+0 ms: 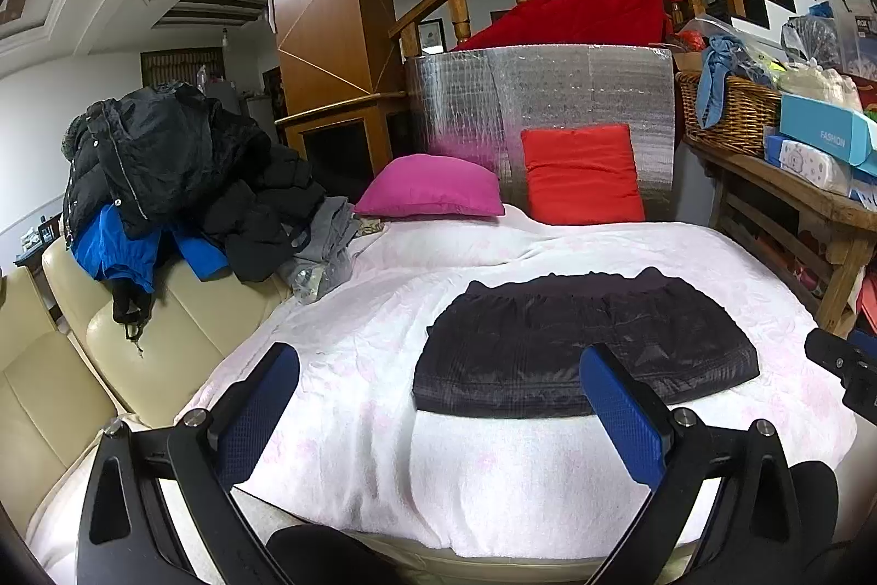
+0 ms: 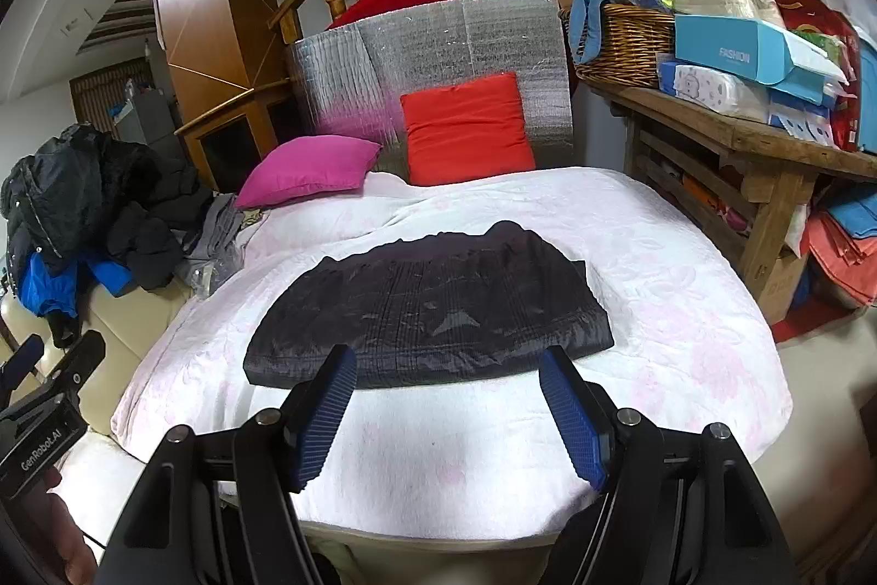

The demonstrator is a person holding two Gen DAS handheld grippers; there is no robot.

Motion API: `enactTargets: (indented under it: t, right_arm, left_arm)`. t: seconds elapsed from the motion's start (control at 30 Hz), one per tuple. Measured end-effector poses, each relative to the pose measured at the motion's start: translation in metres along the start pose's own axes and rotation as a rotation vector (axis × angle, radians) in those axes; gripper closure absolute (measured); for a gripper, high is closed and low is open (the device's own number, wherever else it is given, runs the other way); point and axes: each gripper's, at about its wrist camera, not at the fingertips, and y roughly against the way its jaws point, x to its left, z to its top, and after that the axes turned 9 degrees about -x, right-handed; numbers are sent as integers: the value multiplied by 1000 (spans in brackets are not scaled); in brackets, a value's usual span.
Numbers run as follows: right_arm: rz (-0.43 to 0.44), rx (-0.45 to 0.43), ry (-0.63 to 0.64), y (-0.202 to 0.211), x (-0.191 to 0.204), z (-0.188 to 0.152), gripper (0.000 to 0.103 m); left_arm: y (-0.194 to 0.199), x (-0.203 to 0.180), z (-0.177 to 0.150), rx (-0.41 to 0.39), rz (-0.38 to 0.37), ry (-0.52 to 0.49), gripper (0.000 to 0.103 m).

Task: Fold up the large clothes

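Black and slightly glossy, the folded garment [image 1: 586,344] lies flat in the middle of the bed [image 1: 493,475], on its pale pink-white cover, well short of the magenta cushion [image 1: 433,187] and the red cushion [image 1: 581,174] at the head. Both tongs hover at the near edge of the bed, empty: the left tongs [image 1: 444,398] stand wide apart, the right tongs [image 2: 446,404] spread about as wide, neither touching the cloth.

Judging by its sheen, the fabric looks slippery — a pinch taking only the top layer could drag the fold open, and a low approach could catch the bed cover along with it. More dark jackets [image 1: 164,168] sit heaped on the cream sofa [image 1: 71,365] to the left, so the job seems far from over.

On the wooden table [image 2: 740,135] to the right, a wicker basket [image 2: 625,42] holds blue cloth — beside it a teal box [image 2: 751,47] and packets.
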Motion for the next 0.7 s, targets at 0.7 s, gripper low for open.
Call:
enactTargets:
  t: [0.7]
  right_arm:
    - [-17, 51, 7, -37, 6, -5, 30]
  left_arm:
    - [-26, -11, -1, 39, -54, -22, 1]
